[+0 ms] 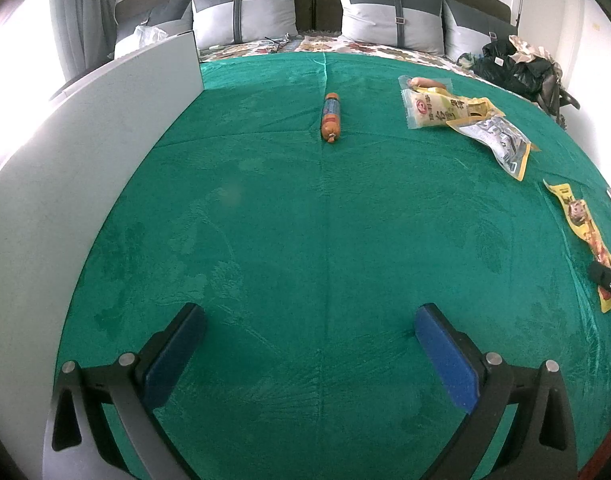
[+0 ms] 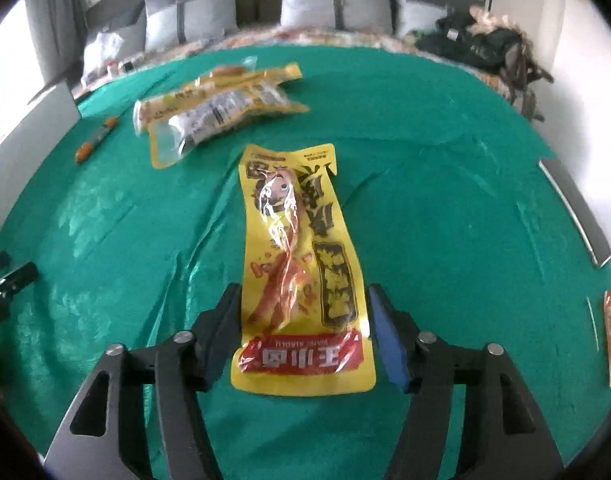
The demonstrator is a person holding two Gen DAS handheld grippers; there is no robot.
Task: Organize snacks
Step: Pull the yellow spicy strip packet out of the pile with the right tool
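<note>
A: Where were we with the snacks?

B: On the pickup. Our right tool straddled the near end of the long yellow packet, lying flat on the green blanket, pads not pressing it.

A: And next?

B: We judged it needed closing on the packet. It looked thin, glossy, crinkly. Our left tool hung released, nothing between its pads, well short of the sausage

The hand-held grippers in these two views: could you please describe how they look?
Both look alike. The left hand-held gripper and the right hand-held gripper each have two black, angular fingers with triangular cut-outs, round silver pins at the joints and blue pads on the inner faces. No cables or sleeves show.
</note>
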